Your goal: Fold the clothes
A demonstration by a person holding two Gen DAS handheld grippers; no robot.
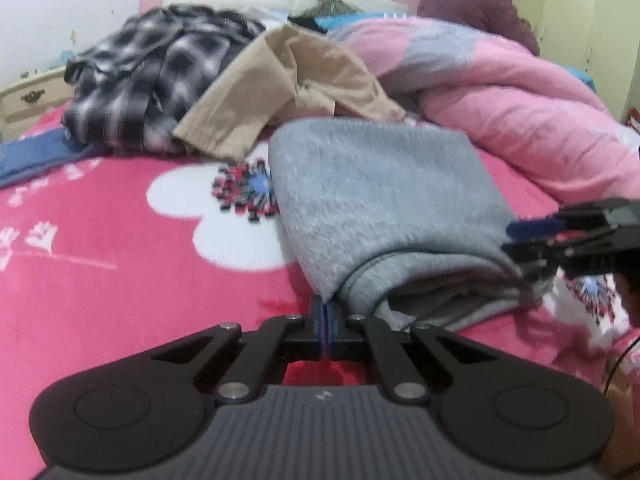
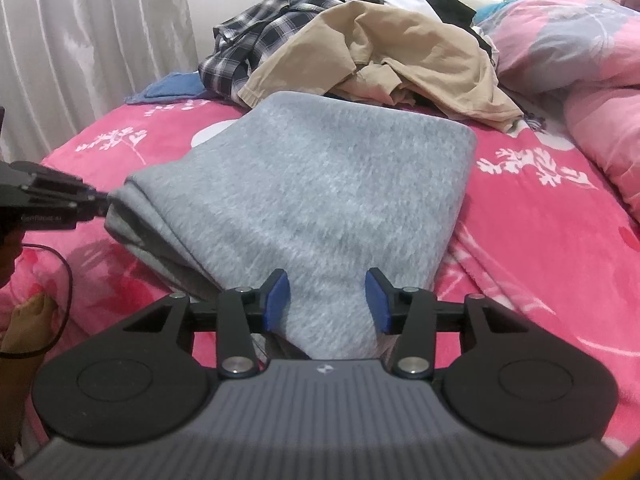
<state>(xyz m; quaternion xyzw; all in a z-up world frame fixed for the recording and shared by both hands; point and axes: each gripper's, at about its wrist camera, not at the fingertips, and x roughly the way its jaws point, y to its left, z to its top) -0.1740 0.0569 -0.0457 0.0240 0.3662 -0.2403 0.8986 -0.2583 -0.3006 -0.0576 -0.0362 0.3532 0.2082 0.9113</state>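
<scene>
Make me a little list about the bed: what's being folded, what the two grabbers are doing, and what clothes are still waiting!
being folded: folded grey fleece garment
surface: pink flowered bedspread
left gripper: shut, at the grey garment's near corner
right gripper: open, grey cloth between its blue pads
waiting pile: crumpled beige garment, black-and-white plaid shirt
beside: pink quilt

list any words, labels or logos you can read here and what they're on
Small pale lettering on the side of the left gripper, seen from the right wrist view: too blurred to read.
Small white logo mark on the grey body behind the right gripper: a symbol, not letters.
The same white mark on the left gripper's body in its own view: also a symbol.
White shapes on the pink bedsheet: sprig and flower prints, no readable text.
</scene>
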